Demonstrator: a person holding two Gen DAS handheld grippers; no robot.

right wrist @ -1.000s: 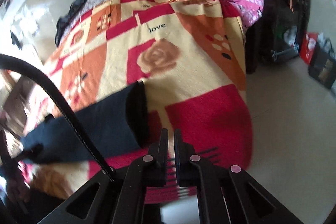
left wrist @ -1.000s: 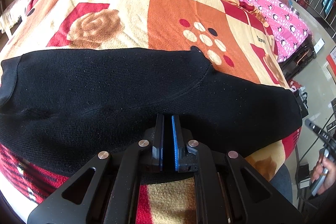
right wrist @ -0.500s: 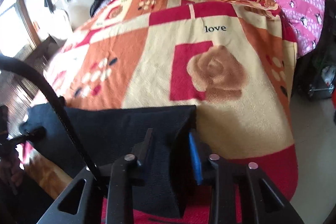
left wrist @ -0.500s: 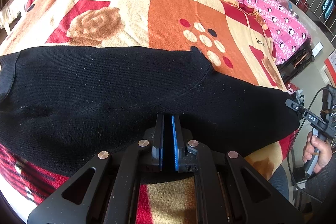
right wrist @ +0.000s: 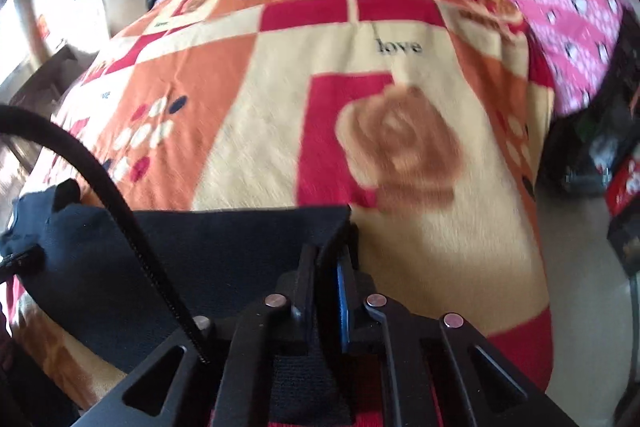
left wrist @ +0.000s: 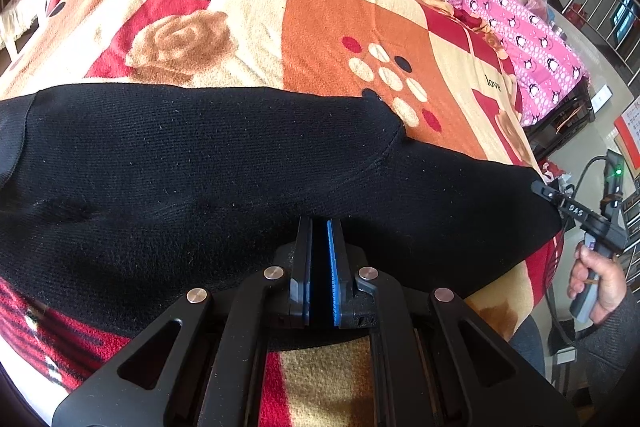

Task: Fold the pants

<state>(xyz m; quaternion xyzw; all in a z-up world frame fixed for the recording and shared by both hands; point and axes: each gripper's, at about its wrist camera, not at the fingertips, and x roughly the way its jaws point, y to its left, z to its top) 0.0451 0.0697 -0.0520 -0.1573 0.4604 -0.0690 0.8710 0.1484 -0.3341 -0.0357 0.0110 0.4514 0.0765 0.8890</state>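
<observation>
One pair of black knit pants (left wrist: 208,163) lies flat and lengthwise across the near part of a bed, on a fleece blanket (left wrist: 248,39) patterned with roses and the word "love"; a pink penguin-print quilt (left wrist: 516,23) is bunched at the far right. There are two grippers, one in each hand. The left gripper (left wrist: 319,227) is pressed together on the near edge of the pants about midway along, with black cloth pinched between its blue pads. The right gripper (right wrist: 329,259) sits at one end of the garment, and its jaws have just been closing, with the end hem of the pants (right wrist: 240,239) between them; the pads look to be nipping that folded edge. In the left wrist view the person's right hand (left wrist: 596,279) holds that gripper's handle at the far right end of the pants. The fabric looks soft, limp and fairly thick, light enough to lift by an edge but apt to sag and drag on the fleece. My judgement is that corners and hems give the firmest hold, since a pinch mid-panel would let the layers slide apart
</observation>
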